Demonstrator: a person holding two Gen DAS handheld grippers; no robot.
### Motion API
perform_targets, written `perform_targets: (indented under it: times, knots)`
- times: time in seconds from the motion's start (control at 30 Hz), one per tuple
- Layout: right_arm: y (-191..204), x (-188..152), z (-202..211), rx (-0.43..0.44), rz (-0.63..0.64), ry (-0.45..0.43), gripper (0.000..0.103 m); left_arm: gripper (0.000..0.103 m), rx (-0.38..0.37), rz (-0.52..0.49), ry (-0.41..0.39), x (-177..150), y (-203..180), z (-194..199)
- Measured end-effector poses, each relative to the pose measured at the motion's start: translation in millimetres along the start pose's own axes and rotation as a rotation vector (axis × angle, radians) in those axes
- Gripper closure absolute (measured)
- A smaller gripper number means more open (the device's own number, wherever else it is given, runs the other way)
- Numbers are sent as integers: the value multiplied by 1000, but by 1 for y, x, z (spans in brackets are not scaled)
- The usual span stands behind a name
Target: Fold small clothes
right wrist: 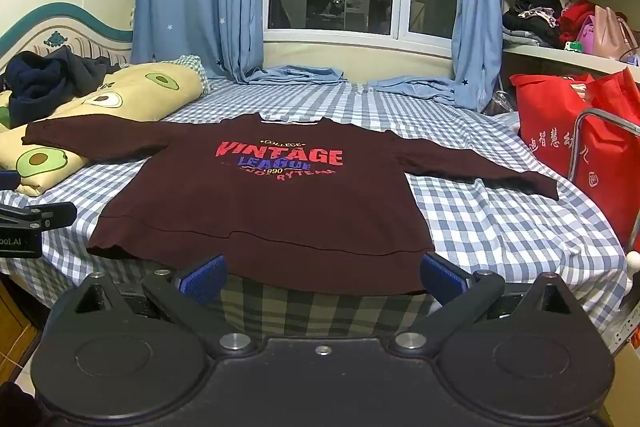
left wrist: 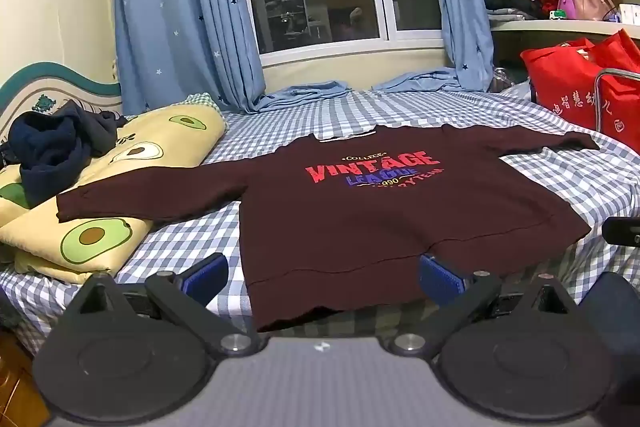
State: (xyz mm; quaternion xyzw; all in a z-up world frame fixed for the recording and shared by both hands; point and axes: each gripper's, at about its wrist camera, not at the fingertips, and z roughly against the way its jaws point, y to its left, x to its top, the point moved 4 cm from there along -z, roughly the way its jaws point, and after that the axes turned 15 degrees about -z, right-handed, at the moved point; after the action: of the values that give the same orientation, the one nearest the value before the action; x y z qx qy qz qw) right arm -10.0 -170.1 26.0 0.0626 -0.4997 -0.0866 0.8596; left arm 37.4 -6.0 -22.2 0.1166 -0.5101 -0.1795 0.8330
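A dark maroon sweatshirt [left wrist: 360, 223] lies flat and face up across the middle of the frame, unfolded, both sleeves spread sideways. Red "VINTAGE" and blue "LEAGUE" lettering sits on its chest. Its collar points toward the top of the frame, hem toward the bottom.

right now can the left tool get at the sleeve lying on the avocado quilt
Probably yes: the left tool is open, and the sleeve lies flat atop the avocado quilt, uncovered, with nothing between them.
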Motion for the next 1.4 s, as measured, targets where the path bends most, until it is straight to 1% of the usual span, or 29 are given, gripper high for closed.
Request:
perform_targets:
  times: [0.43,1.2,1.4]
  knots:
    - [1,0,2,2,-7,-5,1,0,-13,5,1,-2,0,1]
    - [0,0,4,2,-6,-12,1,0,-9,-4,1,-2,-1,2]
    - [3,-1,5,7,7,-9,1,0,-13,18,10,-5,1,-2]
